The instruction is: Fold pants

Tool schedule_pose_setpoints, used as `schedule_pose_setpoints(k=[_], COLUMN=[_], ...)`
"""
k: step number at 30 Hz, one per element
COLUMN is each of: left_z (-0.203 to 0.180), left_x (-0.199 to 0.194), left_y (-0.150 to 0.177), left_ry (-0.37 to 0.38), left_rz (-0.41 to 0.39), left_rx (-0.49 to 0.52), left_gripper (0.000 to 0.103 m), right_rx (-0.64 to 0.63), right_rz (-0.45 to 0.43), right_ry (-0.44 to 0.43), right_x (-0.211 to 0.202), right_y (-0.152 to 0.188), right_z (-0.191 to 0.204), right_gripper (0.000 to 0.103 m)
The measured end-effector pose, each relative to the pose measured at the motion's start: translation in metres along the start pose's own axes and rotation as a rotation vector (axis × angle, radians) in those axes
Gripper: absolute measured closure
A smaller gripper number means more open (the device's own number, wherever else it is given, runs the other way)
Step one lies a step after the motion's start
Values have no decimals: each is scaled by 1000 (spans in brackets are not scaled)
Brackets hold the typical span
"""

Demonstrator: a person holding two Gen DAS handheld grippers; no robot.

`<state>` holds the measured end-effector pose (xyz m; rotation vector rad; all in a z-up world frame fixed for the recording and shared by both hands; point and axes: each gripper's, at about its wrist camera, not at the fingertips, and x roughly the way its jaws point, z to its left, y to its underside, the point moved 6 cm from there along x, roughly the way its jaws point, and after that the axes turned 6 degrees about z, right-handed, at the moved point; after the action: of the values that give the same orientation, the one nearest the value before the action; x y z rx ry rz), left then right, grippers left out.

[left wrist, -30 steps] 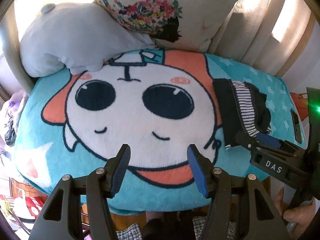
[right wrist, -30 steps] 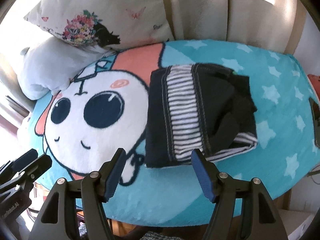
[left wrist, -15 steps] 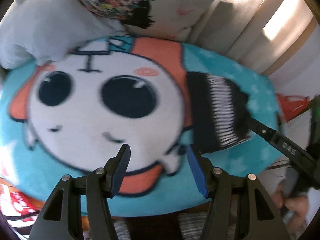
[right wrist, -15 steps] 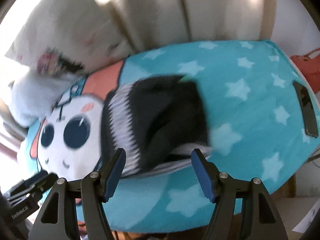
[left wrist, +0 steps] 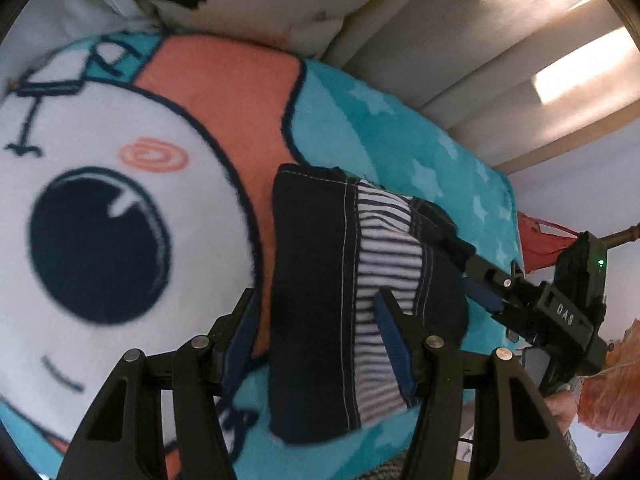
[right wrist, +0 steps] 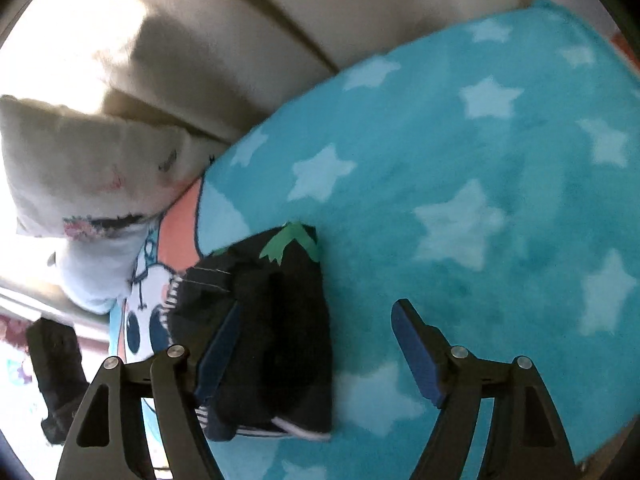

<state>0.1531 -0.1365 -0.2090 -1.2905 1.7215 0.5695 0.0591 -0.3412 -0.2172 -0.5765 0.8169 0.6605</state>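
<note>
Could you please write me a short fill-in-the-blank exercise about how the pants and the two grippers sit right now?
1. The folded pants lie on a teal blanket printed with pale ____.
2. The panel between the pants' dark parts is ____.
3. The left gripper has its jaws ____.
4. A small ____ patch shows on the pants beyond the right gripper.

Missing words: stars; striped; open; green

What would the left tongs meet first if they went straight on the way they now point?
Most likely the folded pants: the left tongs stand open right over their near edge on the blanket. Depth is unclear.
</note>
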Motion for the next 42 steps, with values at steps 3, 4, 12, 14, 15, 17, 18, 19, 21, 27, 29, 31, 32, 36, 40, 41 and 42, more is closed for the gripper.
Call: schedule_pose_setpoints(k=[3, 4, 12, 14, 15, 17, 18, 19, 21, 27, 29, 31, 32, 36, 40, 41, 42], left_z=[-5, -9, -28, -30, -28, -23, -16, -8, 12, 76, 90, 104, 108, 121, 124, 125, 126], left_x=[13, 17, 7, -4, -13, -27, -36, -44, -57, -85, -89, -90, -88, -79, -101, -107, -113], left_y=[-2, -3, 4, 5, 6, 4, 2, 0, -6, -26, -35, -42, -45, -47, -33, -27, -20], left_ry=[18, 26, 24, 27, 29, 23, 23, 24, 19, -68, -105, -145, -165, -171, -157, -164, -174], left_rz=[16, 26, 24, 4, -13, -45, -62, -76, -99, -147, -158, -162, -157, -129, -172, -185, -198], left_rx=[20, 38, 65, 68, 65, 62, 52, 35, 0, -68, -76, -88, -92, -122, -138, -140, -141], left_gripper=[34, 34, 69, 69, 69, 69, 69, 69, 69, 69, 69, 68, 65, 62, 62, 61, 60], right_rx=[-27, -43, -154, -171, -180, -206, -219, -241, -257, -316, -326, -342, -348, -386, -395, -412, -425], right_rz=[28, 19, 76, 70, 69, 67, 66, 67, 75, 99, 105, 107, 107, 94, 5, -21, -34], right_ry=[-43, -40, -52, -70, -81, -103, -108, -112, -119, -116, -104, -75, -59, 86, 128, 127, 120], right_x=[16, 17, 27, 20, 17, 16, 16, 19, 27, 68, 80, 94, 99, 114, 82, 72, 66], right_y=[-1, -1, -1, 1, 1, 1, 0, -1, -3, -4, -4, -4, -4, -10, -16, -15, -14], right_z=[5, 8, 44, 57, 66, 87, 96, 110, 130, 188, 198, 208, 209, 200, 203, 209, 214], right_gripper=[22, 20, 64, 65, 66, 66, 66, 66, 66, 66, 66, 66, 66, 51, 47, 47, 47])
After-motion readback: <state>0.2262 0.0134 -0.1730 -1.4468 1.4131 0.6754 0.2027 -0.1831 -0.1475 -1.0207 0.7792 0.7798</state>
